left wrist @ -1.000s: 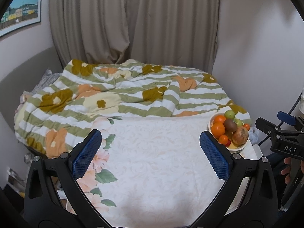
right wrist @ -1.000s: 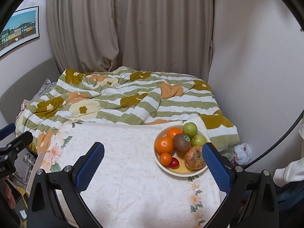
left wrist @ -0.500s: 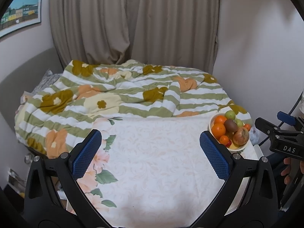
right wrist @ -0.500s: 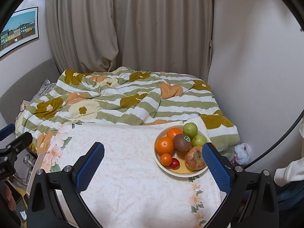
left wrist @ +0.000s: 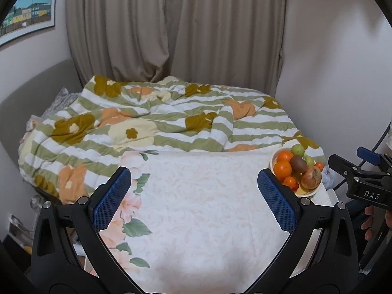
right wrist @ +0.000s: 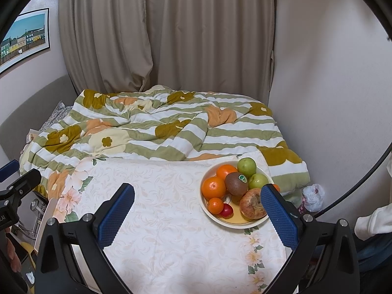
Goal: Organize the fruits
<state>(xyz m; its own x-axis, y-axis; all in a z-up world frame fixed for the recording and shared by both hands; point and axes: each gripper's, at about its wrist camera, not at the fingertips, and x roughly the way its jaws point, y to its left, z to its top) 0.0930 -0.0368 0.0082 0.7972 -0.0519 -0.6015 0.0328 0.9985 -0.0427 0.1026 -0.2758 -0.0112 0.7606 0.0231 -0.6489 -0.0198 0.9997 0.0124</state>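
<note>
A rumpled floral blanket [right wrist: 156, 132] (green-striped) lies before beige curtains [right wrist: 171, 34], near a framed picture [right wrist: 23, 38].

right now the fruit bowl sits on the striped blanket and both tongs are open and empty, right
Not quite: the fruit bowl sits on the floral tablecloth, in front of the striped blanket, as the right wrist view shows. Both tongs, left and right, are open and empty.

Small orange fruit [right wrist: 276, 187] mostly hidden behind right tongs [right wrist: 197, 216], bowl [left wrist: 309, 191] rim partly behind left tongs [left wrist: 193, 196]
</note>
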